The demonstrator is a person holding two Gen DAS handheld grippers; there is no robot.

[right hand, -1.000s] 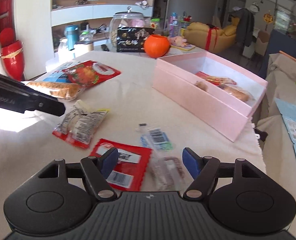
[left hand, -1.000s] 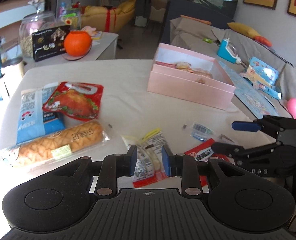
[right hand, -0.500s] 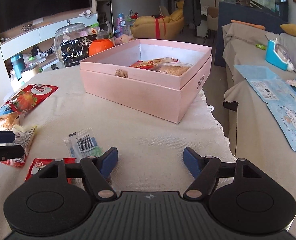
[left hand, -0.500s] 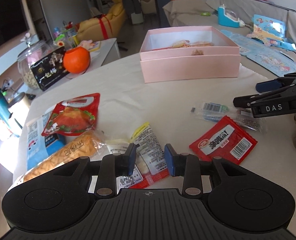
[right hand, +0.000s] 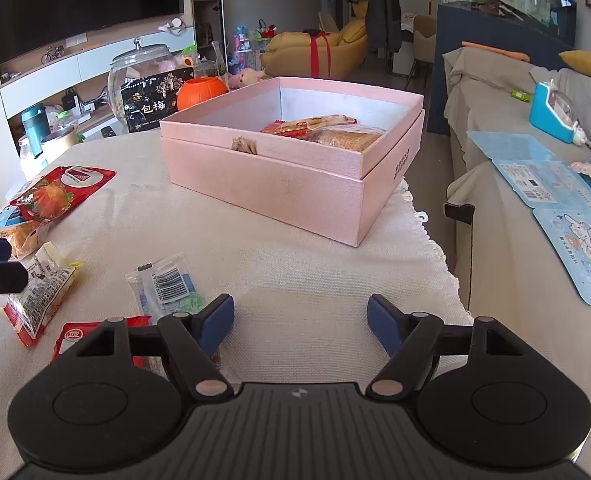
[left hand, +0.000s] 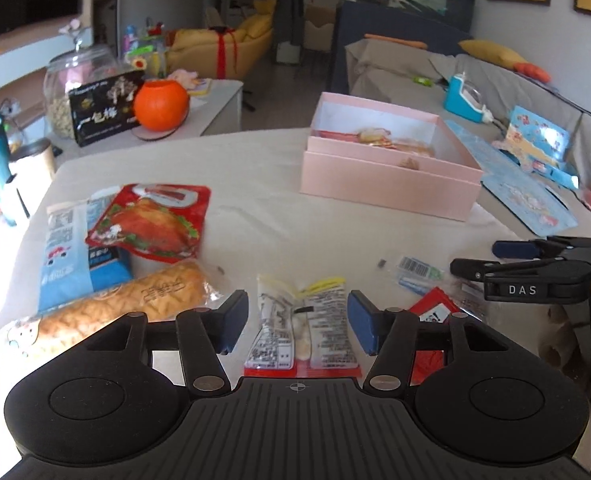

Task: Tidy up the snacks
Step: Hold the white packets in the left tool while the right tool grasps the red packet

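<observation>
My left gripper (left hand: 298, 326) is open, its jaws on either side of a clear snack packet with a red edge (left hand: 303, 326) lying on the table; the packet also shows in the right wrist view (right hand: 41, 292). My right gripper (right hand: 300, 326) is open and empty over bare cloth, and shows at the right of the left wrist view (left hand: 511, 258). The open pink box (right hand: 295, 168) holds a few snacks (right hand: 327, 130); it also shows in the left wrist view (left hand: 391, 180). A barcode packet (right hand: 165, 288) and a red packet (right hand: 75, 336) lie left of my right gripper.
A red chicken packet (left hand: 151, 222), a blue packet (left hand: 71, 252) and a bread roll (left hand: 107, 312) lie at the table's left. A glass jar (left hand: 79, 84), black box (left hand: 105, 106) and orange pumpkin (left hand: 160, 104) stand behind. A sofa with blue cards (right hand: 543, 184) is on the right.
My left gripper has opened wider around the clear snack packet and its view swung. My right gripper turned from the packets toward the pink box and stayed open.
</observation>
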